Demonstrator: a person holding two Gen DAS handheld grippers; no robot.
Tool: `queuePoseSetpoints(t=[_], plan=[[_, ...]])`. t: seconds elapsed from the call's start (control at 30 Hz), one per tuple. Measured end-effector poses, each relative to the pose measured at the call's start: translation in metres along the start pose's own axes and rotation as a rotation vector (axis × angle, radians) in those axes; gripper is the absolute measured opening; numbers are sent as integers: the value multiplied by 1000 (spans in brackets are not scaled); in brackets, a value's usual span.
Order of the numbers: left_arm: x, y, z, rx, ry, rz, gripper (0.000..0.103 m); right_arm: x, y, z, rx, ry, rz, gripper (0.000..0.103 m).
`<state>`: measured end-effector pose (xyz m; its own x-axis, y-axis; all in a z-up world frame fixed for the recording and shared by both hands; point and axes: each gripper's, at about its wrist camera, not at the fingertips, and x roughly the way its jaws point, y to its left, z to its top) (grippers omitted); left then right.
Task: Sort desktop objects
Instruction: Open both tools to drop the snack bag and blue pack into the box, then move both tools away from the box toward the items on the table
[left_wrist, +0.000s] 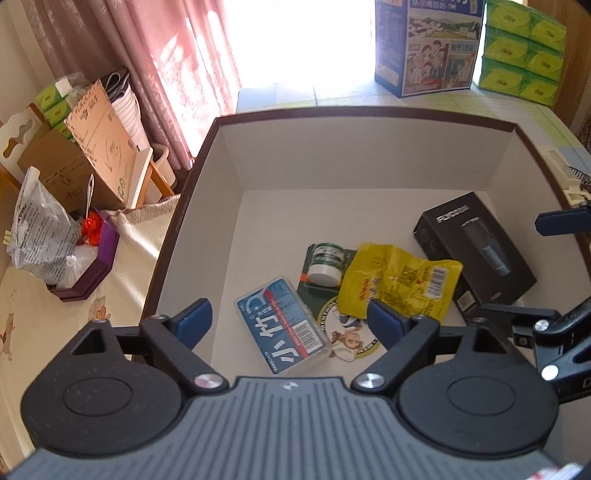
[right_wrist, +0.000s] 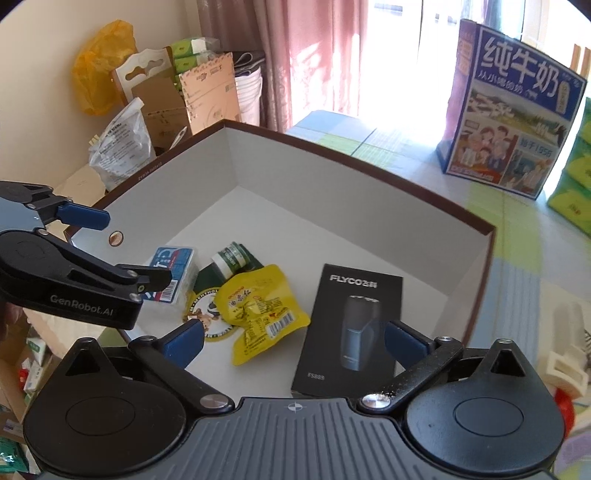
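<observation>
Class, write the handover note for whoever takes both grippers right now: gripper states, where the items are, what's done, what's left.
Left gripper: open, empty, over the box.
Right gripper: open, empty, over the same box.
In the box: blue pack, green jar, yellow pouch, black shaver box, round sticker.
Done: these five are in.
Left: other table clutter, if wanted; unclear from here.

The left gripper (left_wrist: 288, 325) and right gripper (right_wrist: 293, 341) look alike: matte black linkage arms, blue pads on the fingers (right_wrist: 184, 341), silver screws at the pivots, two round black discs, and a ribbed grey body. White "GenRobot.AI" lettering marks the left gripper's black side.
</observation>
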<state>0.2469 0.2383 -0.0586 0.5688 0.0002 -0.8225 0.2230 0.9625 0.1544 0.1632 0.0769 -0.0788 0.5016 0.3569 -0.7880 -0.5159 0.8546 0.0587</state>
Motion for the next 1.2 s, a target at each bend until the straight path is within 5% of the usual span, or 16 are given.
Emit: queuePoseSetpoints(t=[0.6,1.2], plan=[[-50,-31,-10,-2,-78,-15,95,-55,-11,-21,-25,-59,-53,101],[-97,-64,-48,-75,-99,12,95,-107,-37,-62,-66,-120,60,101]])
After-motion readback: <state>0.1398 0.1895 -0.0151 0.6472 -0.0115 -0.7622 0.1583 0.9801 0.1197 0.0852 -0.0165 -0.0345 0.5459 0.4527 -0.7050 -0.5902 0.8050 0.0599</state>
